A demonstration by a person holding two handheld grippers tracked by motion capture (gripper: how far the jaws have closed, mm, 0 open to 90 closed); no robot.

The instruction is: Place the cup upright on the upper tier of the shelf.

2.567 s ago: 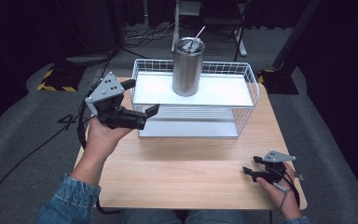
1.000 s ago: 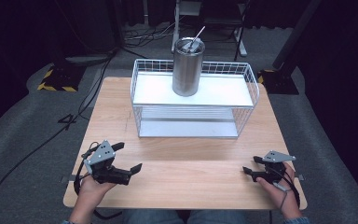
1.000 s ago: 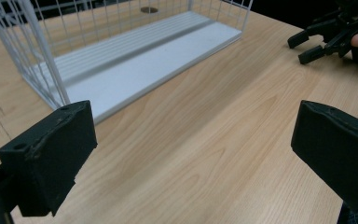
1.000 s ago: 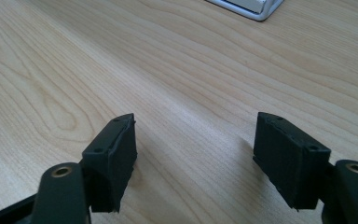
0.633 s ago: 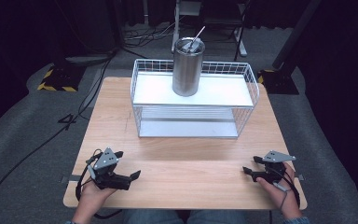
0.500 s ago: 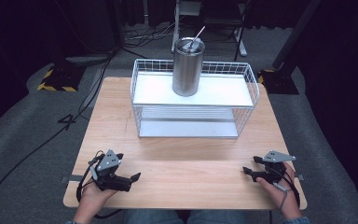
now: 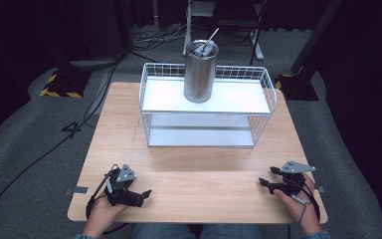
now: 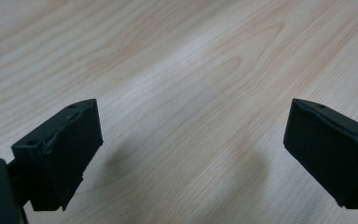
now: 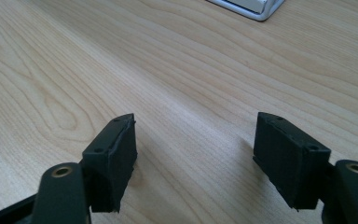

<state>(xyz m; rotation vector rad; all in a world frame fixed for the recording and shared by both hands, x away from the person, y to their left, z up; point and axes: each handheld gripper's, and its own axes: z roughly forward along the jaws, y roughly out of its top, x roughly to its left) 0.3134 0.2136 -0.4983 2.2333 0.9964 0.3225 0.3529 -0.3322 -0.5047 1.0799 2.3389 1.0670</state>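
- Now that the left gripper point(image 7: 129, 191) has dropped from the wire rack point(image 7: 267, 94) to the table's point(image 7: 204, 174) near edge, both rest — likely finished; the tumbler point(image 7: 201, 72) stands on top.
- Left gripper view: jaws spread, empty.
- Right gripper view: the right gripper point(image 9: 196, 158) gapes too — rack corner beyond.

The left gripper point(image 8: 191, 158) hangs just above the wooden table point(image 8: 191, 70), its two black jaws spread wide apart, nothing between them
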